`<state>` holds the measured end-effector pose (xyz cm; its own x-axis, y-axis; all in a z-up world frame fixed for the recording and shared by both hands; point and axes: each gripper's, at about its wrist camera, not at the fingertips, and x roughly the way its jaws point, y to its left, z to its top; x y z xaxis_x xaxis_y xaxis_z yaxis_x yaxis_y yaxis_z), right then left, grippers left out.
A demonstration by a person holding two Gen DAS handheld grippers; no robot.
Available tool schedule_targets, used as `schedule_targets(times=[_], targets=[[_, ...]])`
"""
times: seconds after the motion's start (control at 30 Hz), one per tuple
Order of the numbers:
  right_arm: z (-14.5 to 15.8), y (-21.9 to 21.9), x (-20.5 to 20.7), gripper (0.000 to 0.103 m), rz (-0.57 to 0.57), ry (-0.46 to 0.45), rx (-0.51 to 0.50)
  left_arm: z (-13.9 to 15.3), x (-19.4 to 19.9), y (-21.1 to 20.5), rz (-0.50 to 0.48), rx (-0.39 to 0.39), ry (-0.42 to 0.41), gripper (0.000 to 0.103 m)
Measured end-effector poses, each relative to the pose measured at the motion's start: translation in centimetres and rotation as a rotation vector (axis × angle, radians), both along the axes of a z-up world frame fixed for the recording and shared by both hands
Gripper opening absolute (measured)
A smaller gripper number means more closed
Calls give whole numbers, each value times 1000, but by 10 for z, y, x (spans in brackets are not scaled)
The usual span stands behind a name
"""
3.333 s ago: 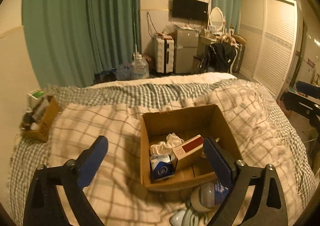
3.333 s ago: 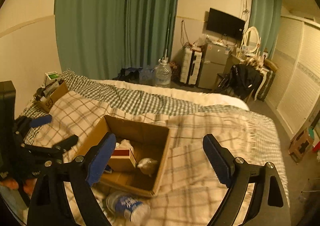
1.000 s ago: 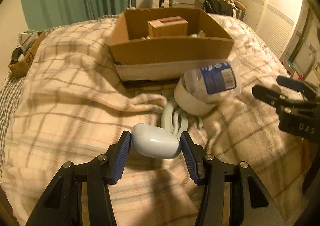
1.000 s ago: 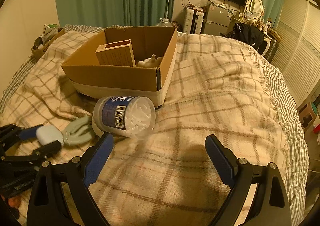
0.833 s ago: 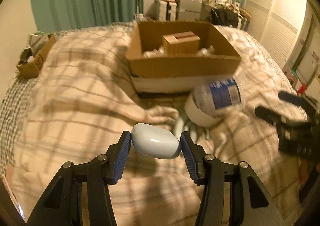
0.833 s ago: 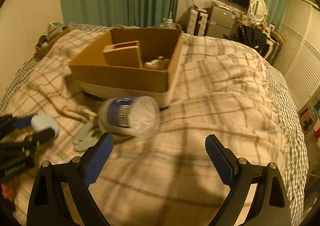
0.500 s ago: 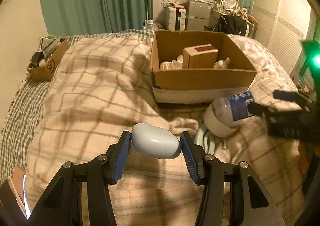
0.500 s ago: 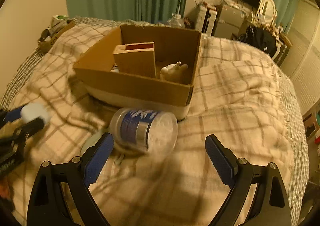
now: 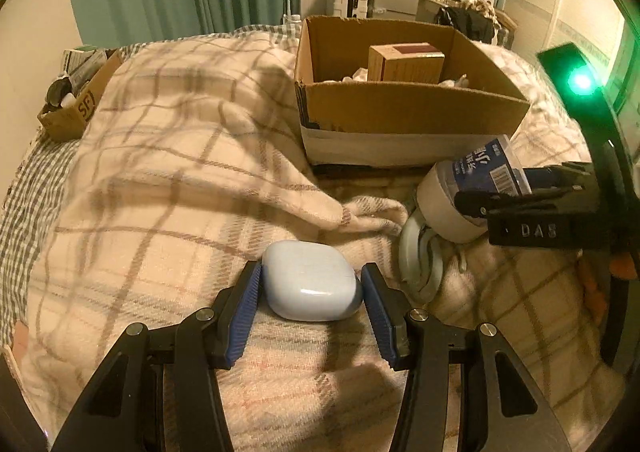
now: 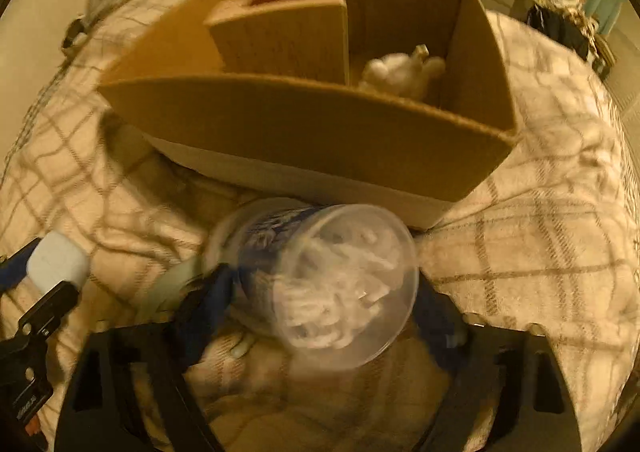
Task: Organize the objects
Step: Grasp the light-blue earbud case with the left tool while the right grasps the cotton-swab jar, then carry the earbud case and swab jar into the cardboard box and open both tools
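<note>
The left gripper (image 9: 312, 292) clamps a pale blue rounded plastic case (image 9: 311, 280), long axis crosswise. The right gripper (image 10: 320, 312) straddles a clear cotton-swab jar (image 10: 320, 276) lying before the open cardboard box (image 10: 312, 124), base facing the camera; contact is blurred.

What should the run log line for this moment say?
left tongs: shut on pale blue case | right tongs: around clear jar | cardboard box: behind jar

Legible markings: two.
"DAS" in raised letters on black body of right gripper (image 9: 532, 188); "SF" printed on side of small cardboard box (image 9: 76, 108) at far left. Blue container label (image 9: 486, 172) unreadable.
</note>
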<state>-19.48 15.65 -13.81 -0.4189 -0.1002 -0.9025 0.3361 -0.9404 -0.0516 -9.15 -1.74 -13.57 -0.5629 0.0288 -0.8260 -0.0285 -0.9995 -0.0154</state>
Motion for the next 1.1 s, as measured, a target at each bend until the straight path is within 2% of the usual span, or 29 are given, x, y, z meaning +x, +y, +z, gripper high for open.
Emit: schedule_targets(times=[0.07,0.13,0.2,0.43,0.7,0.9,1.03,1.1], targets=[[10,-2,11,79,5,48,16,3,2,-1,5,9,10,52],[24,-2,22,68,9,85,-6,8,3,0,5,12,21,52],[33,-1,29,66,10,105,-9,13,5,0,4,21,33,52],[69,5,61,63,0,200,-10,29,14,2,1,62,56,52],[119,2,90,63,9,306,-17,62,21,5,-5,119,100,52],[152,3,104,63,14,367,-25,102,20,17,-37,95,182,52],[178,0,101,63,10,420,-14,135,1,24,-54,57,245,52],[191,0,95,62,3,441,-17,149,-13,24,-60,66,266,52]])
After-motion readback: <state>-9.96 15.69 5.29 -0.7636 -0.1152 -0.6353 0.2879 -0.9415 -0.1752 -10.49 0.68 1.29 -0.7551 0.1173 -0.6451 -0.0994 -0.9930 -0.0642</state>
